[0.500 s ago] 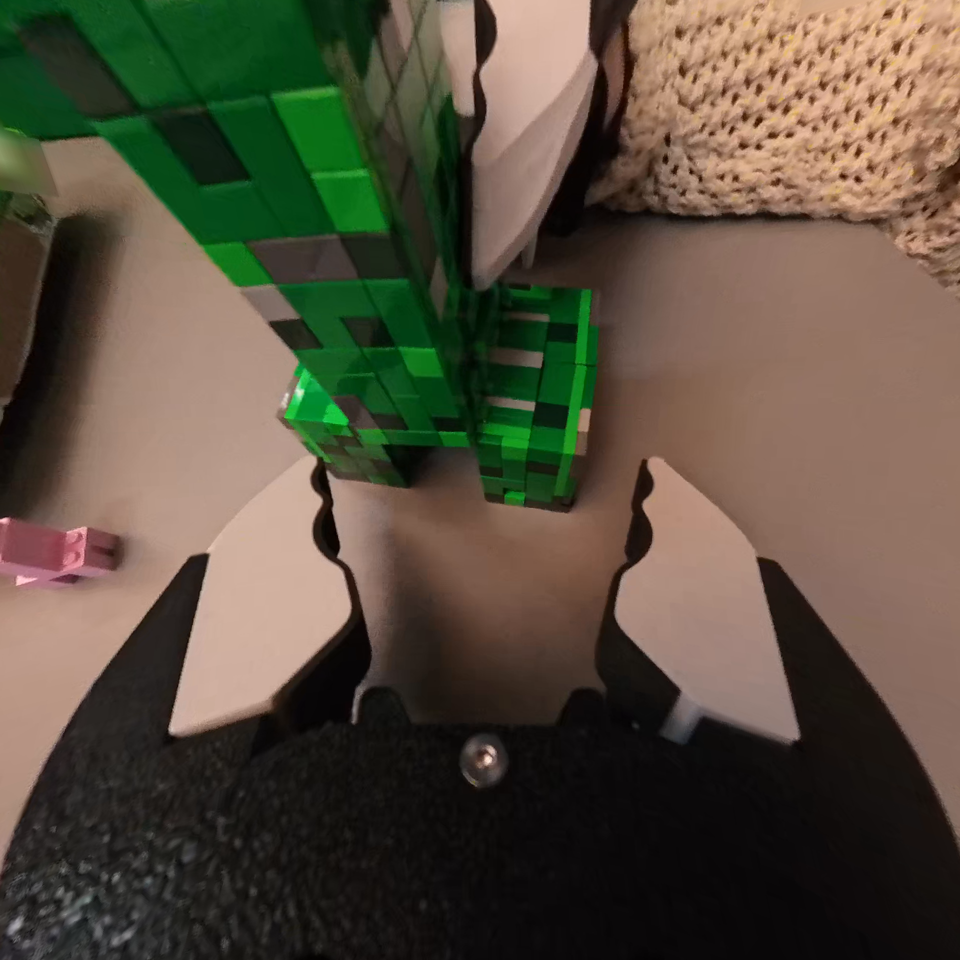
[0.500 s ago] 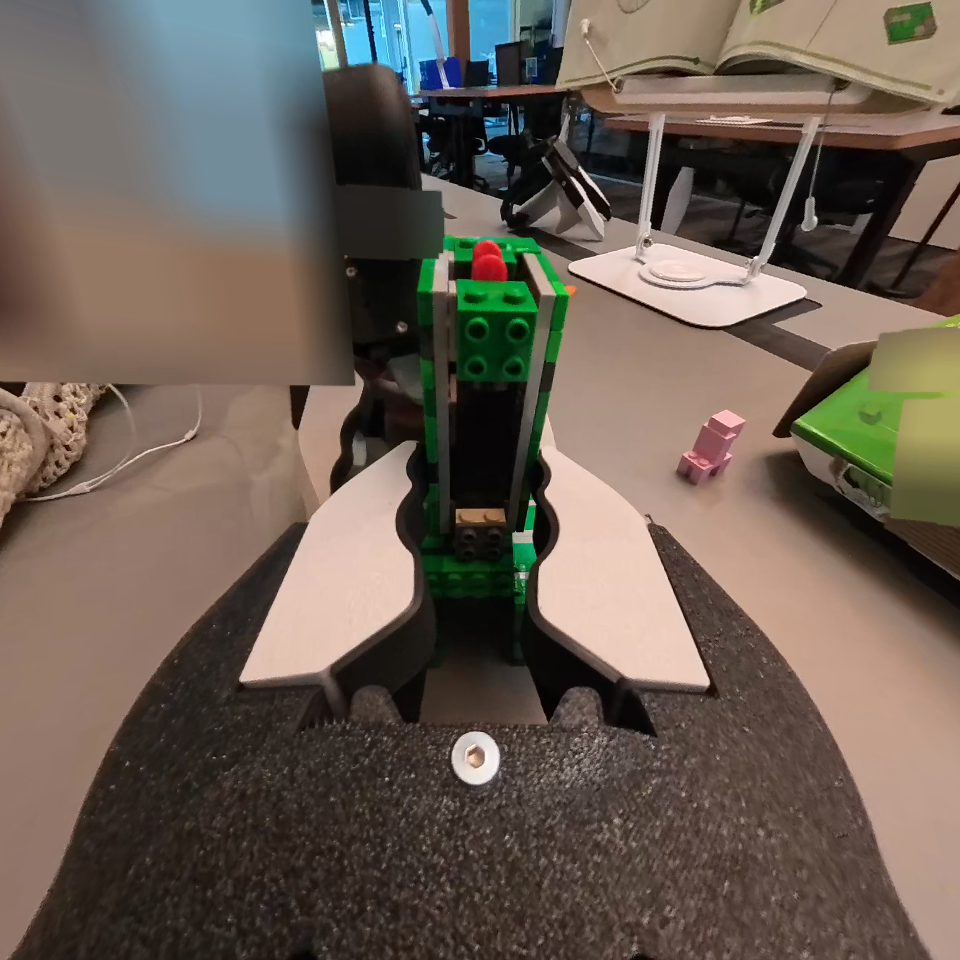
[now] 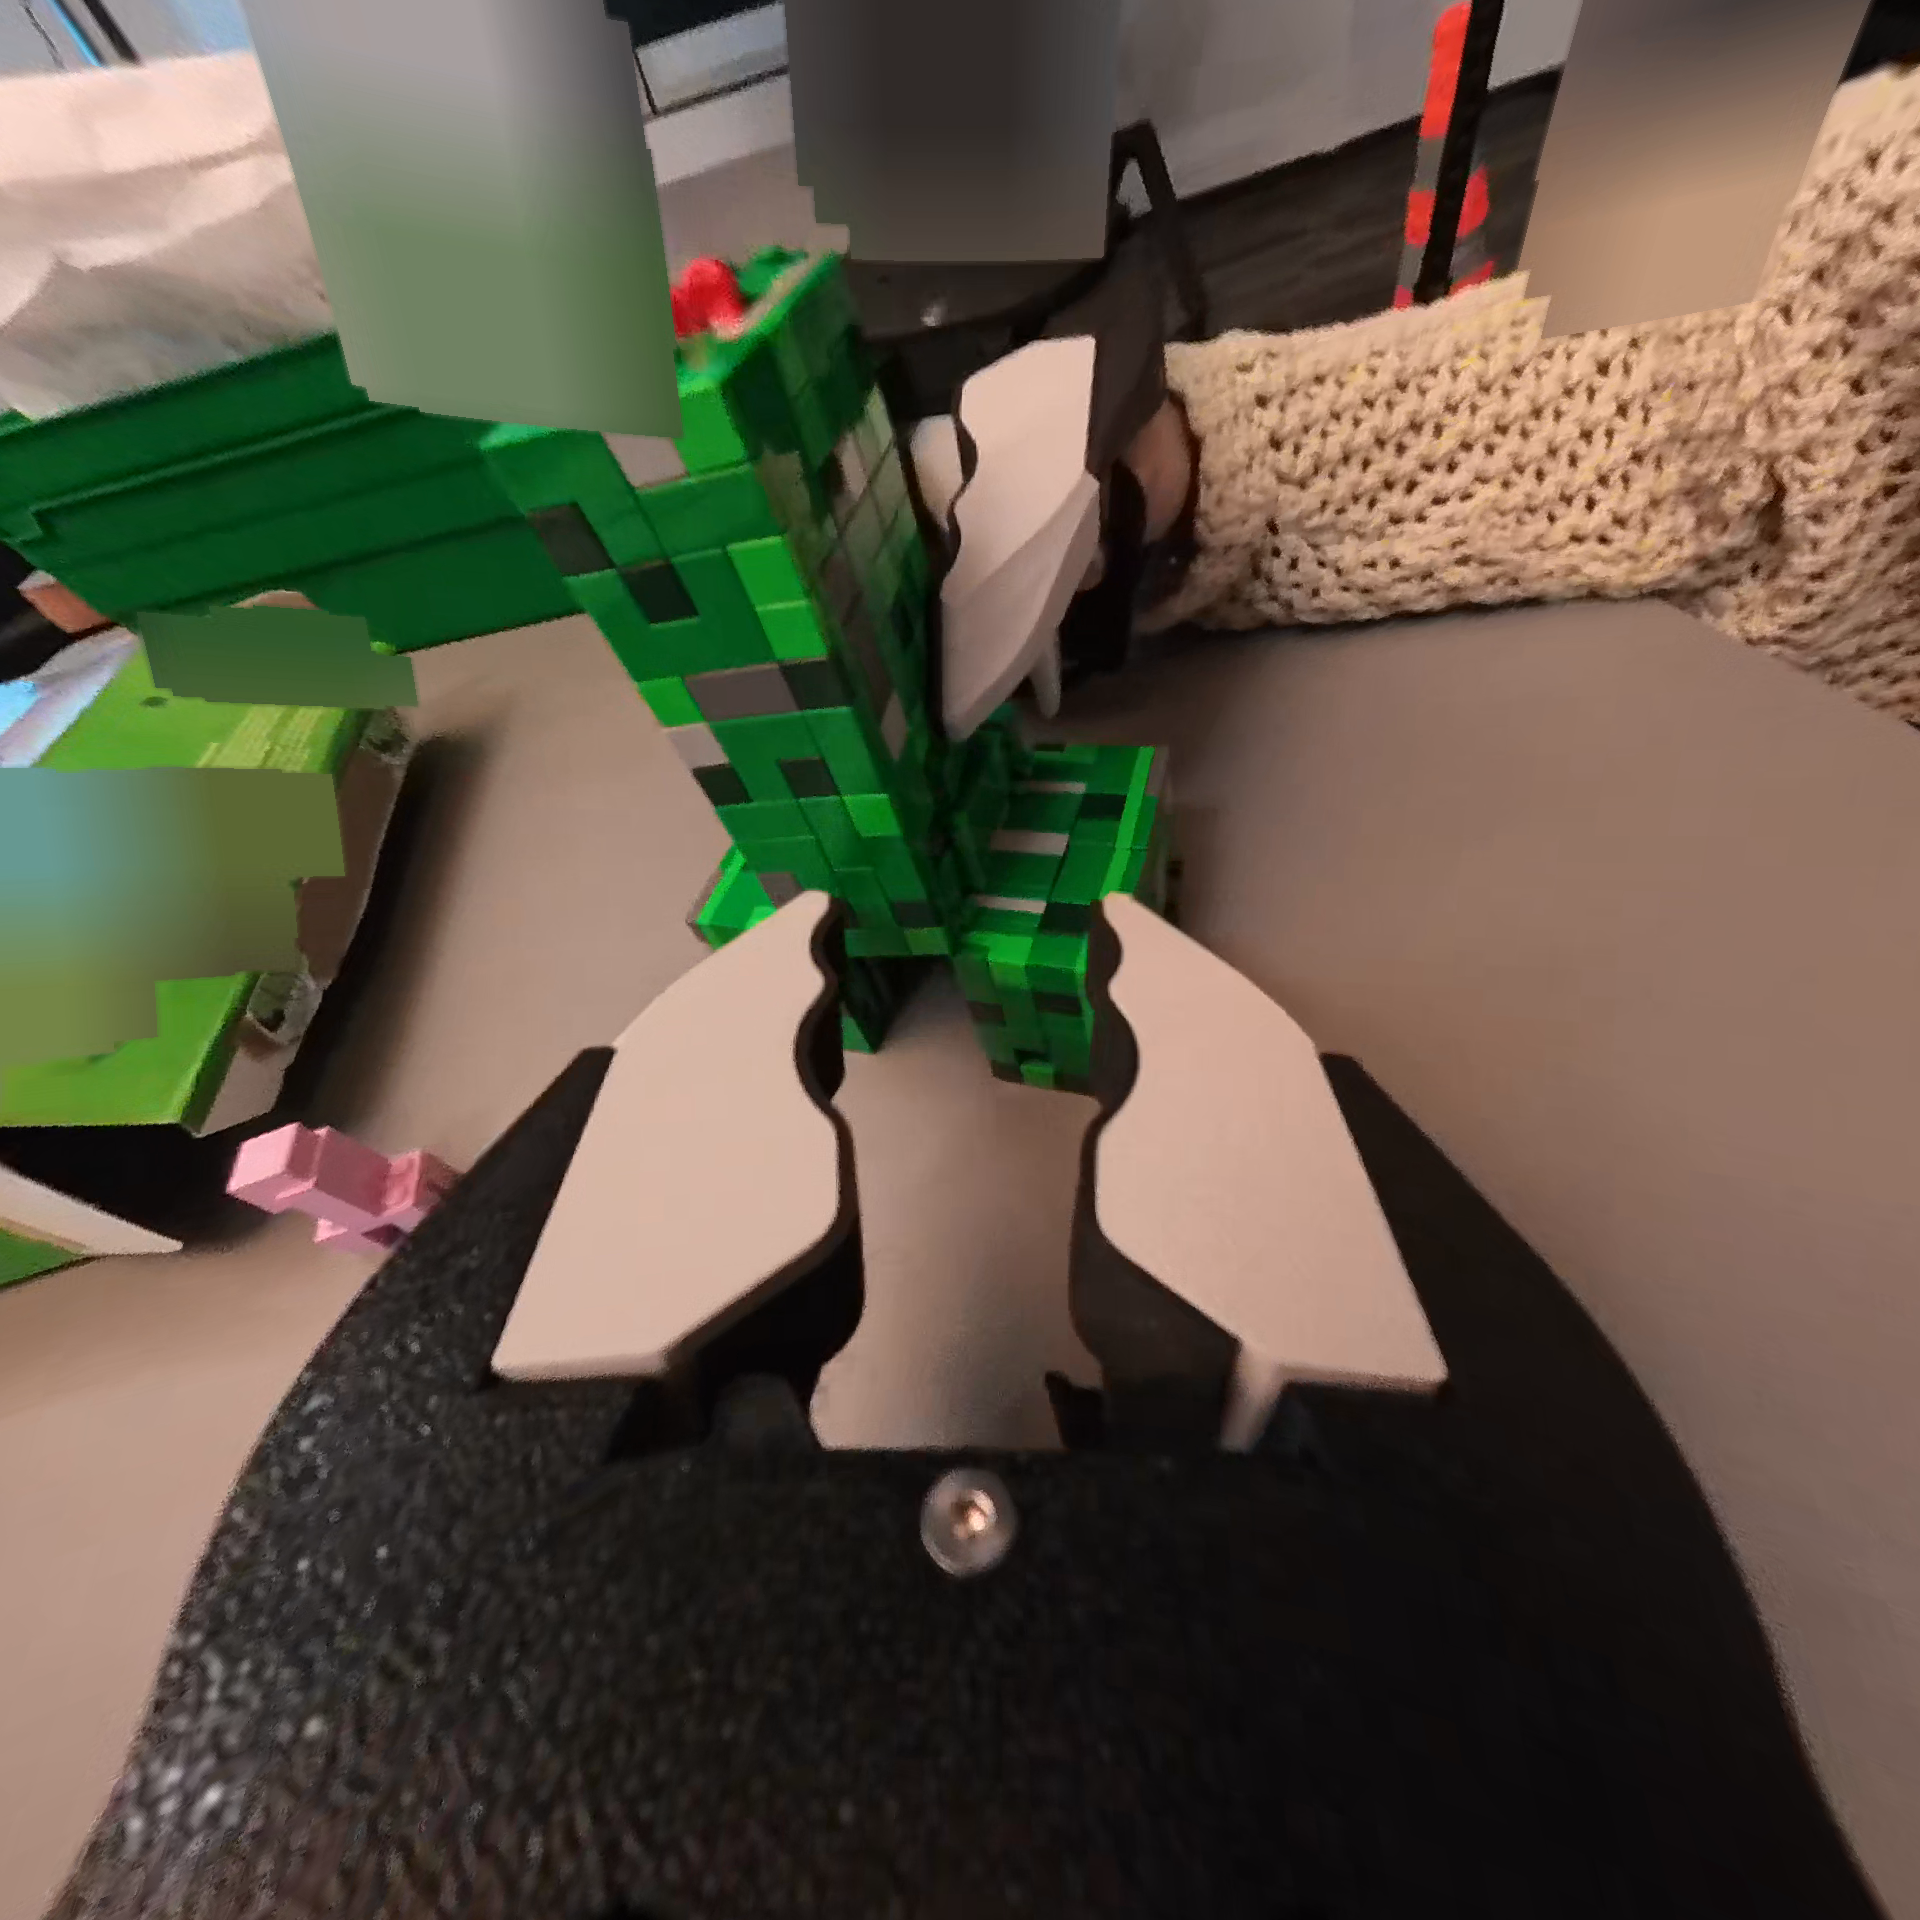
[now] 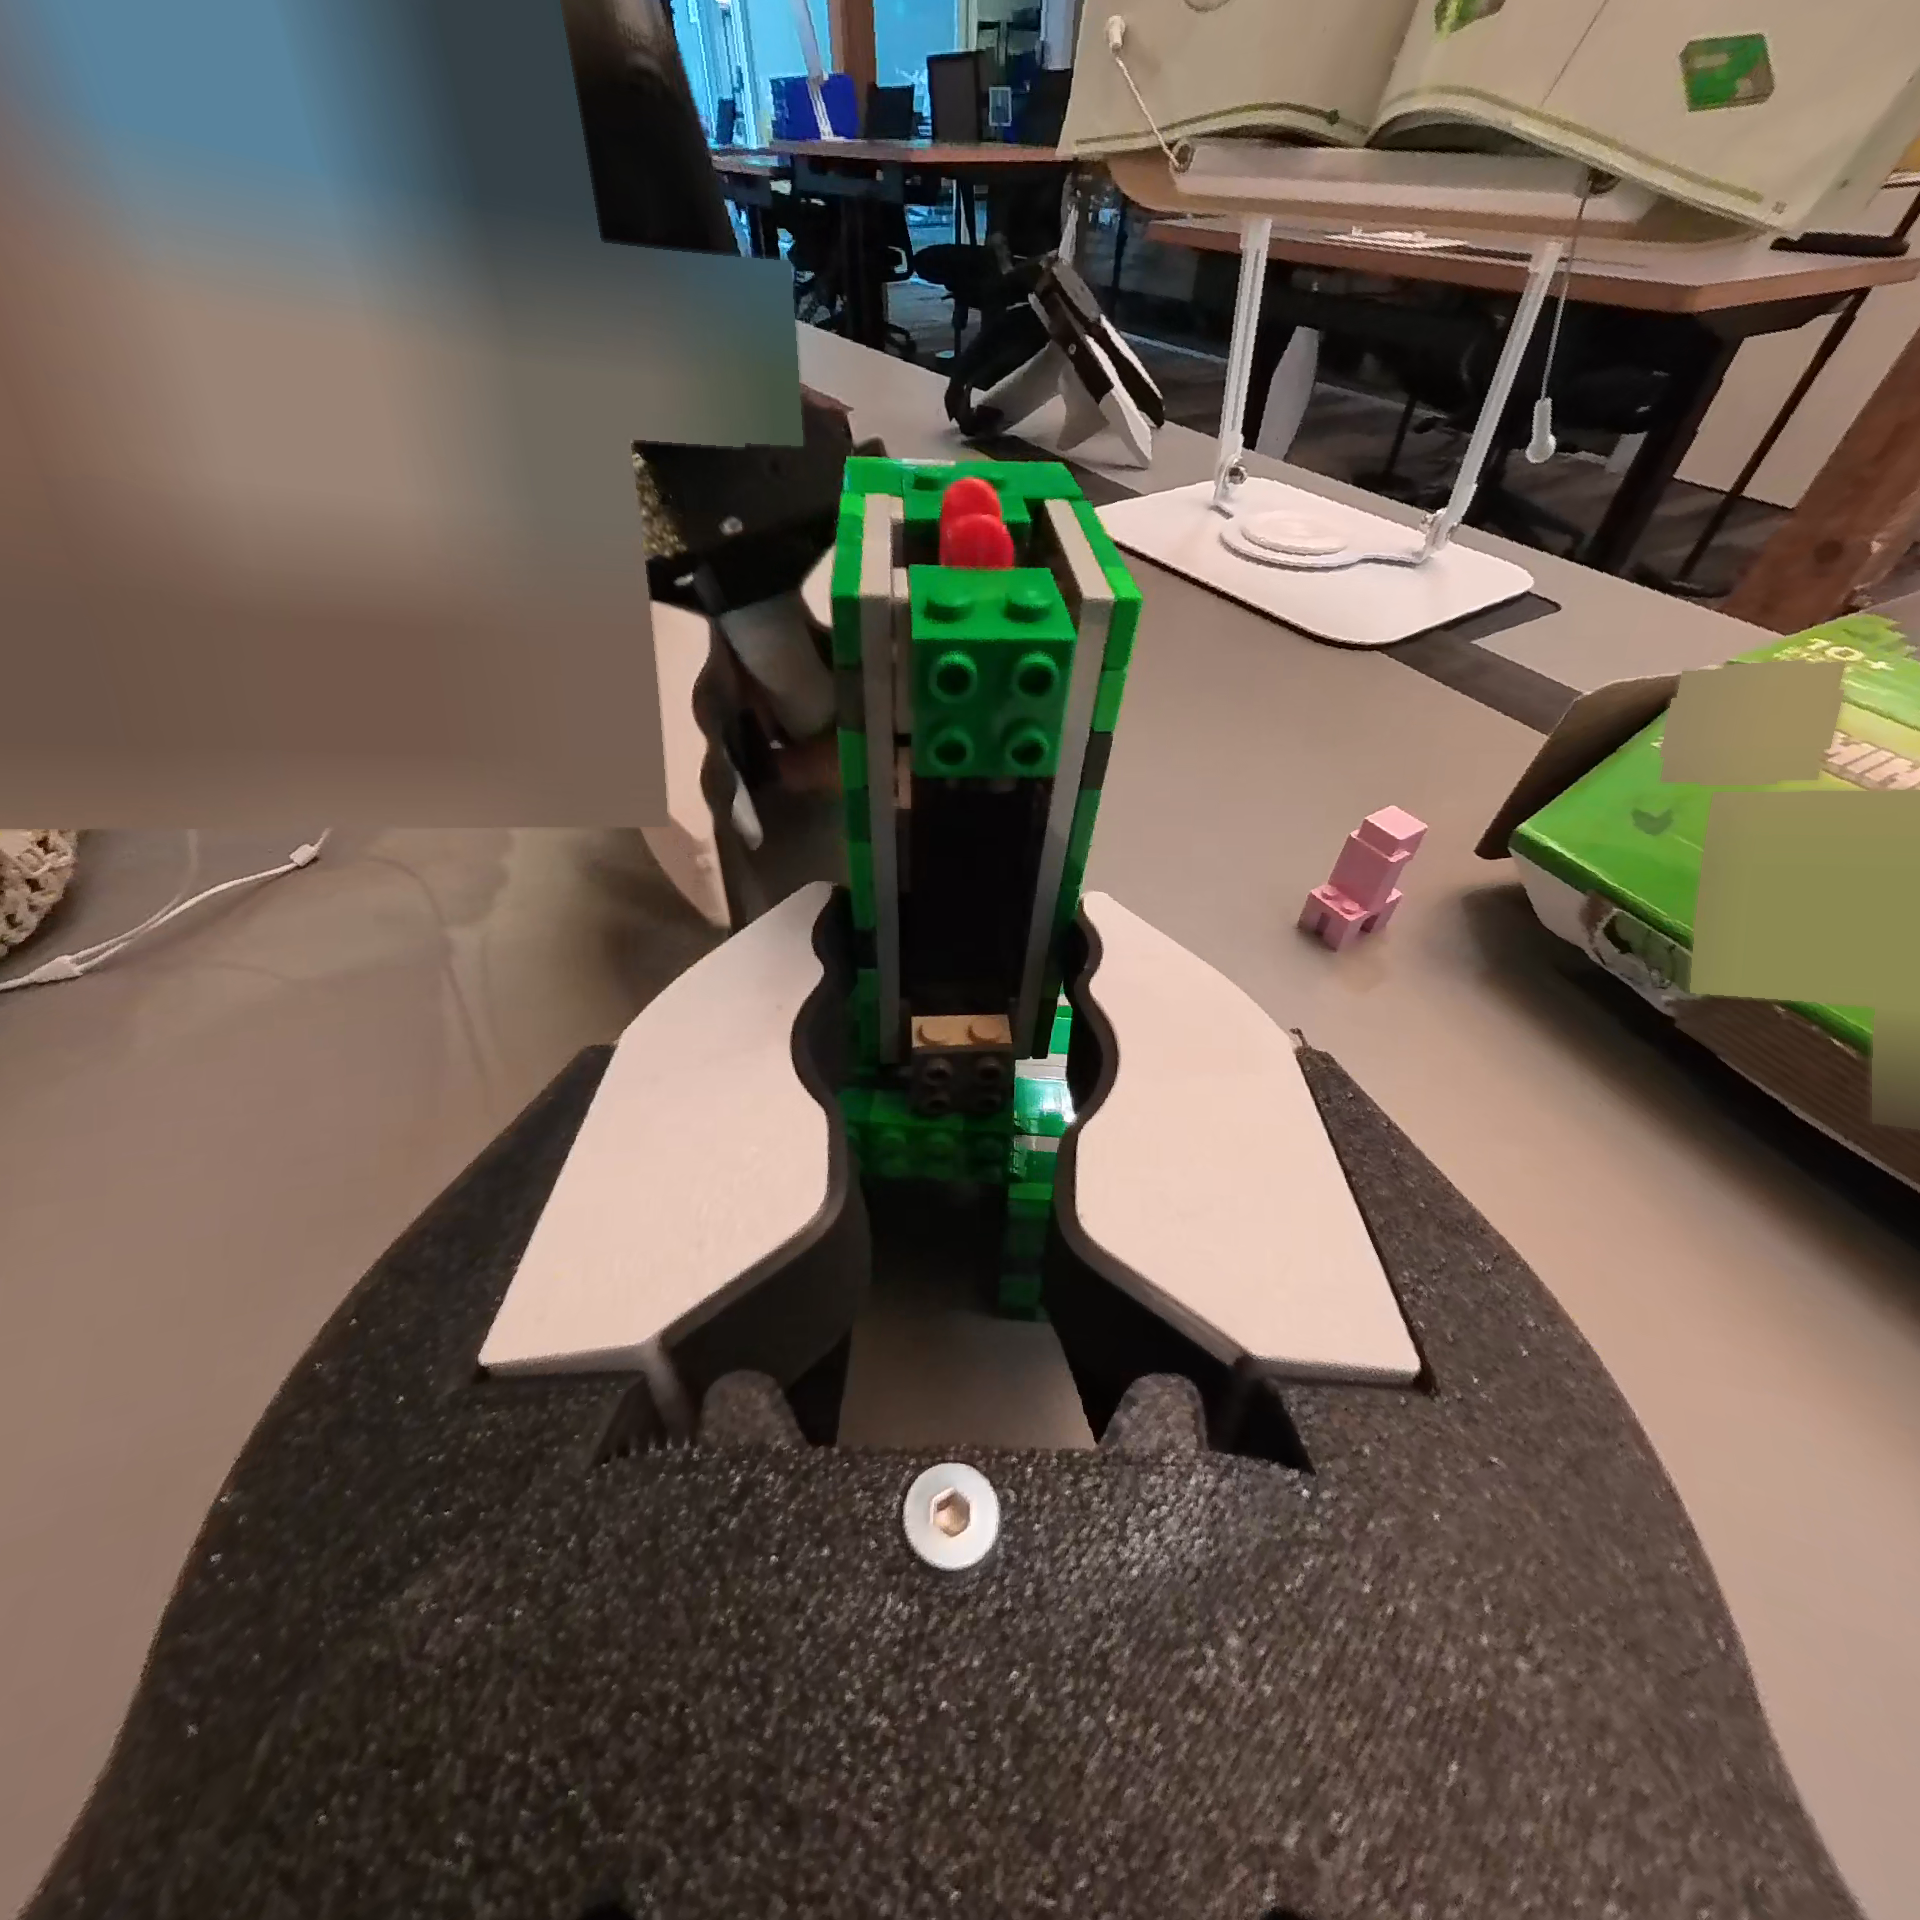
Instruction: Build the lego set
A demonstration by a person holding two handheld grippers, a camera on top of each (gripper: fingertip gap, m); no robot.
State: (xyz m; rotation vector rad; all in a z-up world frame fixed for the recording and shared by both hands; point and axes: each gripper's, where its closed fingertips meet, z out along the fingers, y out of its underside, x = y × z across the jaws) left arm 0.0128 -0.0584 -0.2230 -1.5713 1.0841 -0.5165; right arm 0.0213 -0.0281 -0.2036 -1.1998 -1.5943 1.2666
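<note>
Right wrist view has the green tower (image 4: 977, 790) standing upright on the grey table (image 4: 312, 1039), and the right gripper (image 4: 951, 935) is clamped on its lower body, both pads pressed to the sides. The back is unfinished: a black hollow between two grey strips, a green brick (image 4: 987, 686) up top, red pieces (image 4: 975, 525) poking out of the crown, so I'd judge the body well along but not closed or topped. From the left wrist view, the left gripper (image 3: 961, 920) has its jaws parted either side of the tower's feet, apparently holding nothing. A pink pig figure (image 4: 1361, 878) waits loose toward the table's right side, near the green set box (image 4: 1621, 894) at the right edge. At the far edge, a white stand (image 4: 1320, 561) carries the open instruction book (image 4: 1475, 73). Behind that, an office with desks and chairs.
</note>
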